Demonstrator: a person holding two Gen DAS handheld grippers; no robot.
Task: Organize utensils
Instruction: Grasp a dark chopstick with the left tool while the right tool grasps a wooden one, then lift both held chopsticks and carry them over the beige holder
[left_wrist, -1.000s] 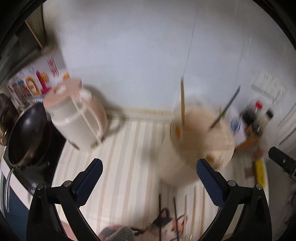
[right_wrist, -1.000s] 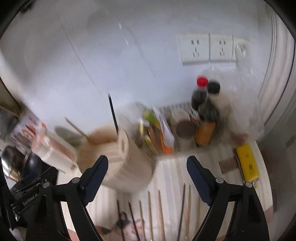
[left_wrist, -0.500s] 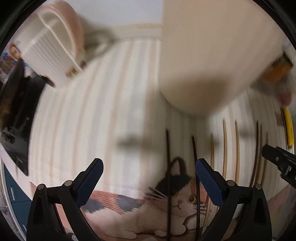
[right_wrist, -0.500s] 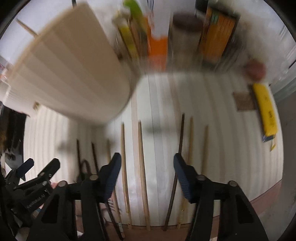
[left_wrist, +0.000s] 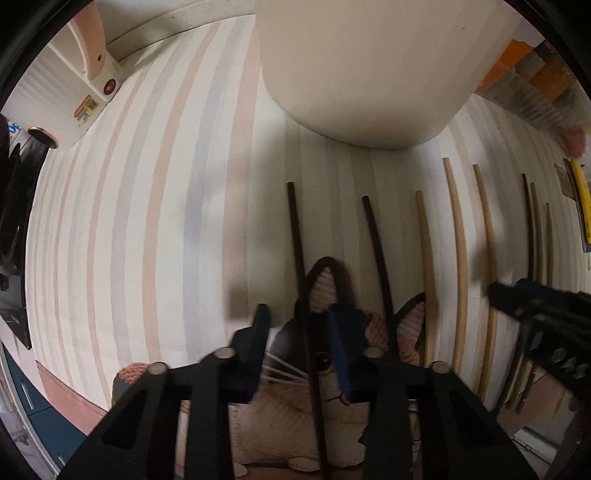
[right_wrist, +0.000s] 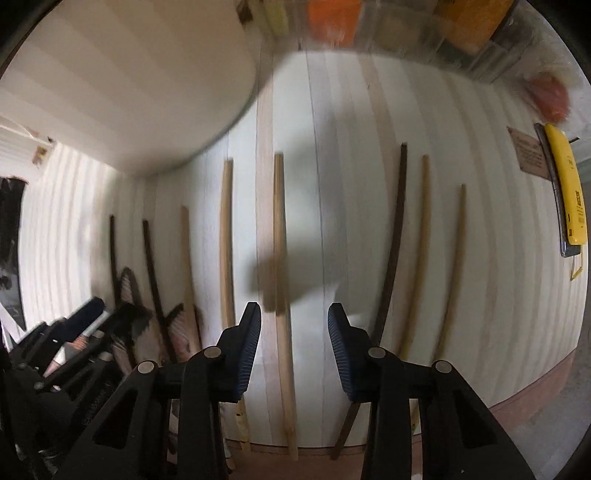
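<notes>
Several chopsticks lie side by side on a striped mat. My left gripper is low over the mat, its jaws partly open around a dark chopstick, apart from it. A second dark chopstick lies just right. My right gripper is partly open around a light wooden chopstick. More chopsticks lie either side, including a dark one. A cream utensil holder stands behind; it also shows in the right wrist view.
A cat picture is printed at the mat's near edge. A white and pink appliance stands at the back left. A yellow object lies at the right. Packets and bottles crowd the back. The right gripper shows in the left view.
Both grippers have dropped from facing the wall to low over the chopsticks. Both have narrowed their jaws, each now around one chopstick.
</notes>
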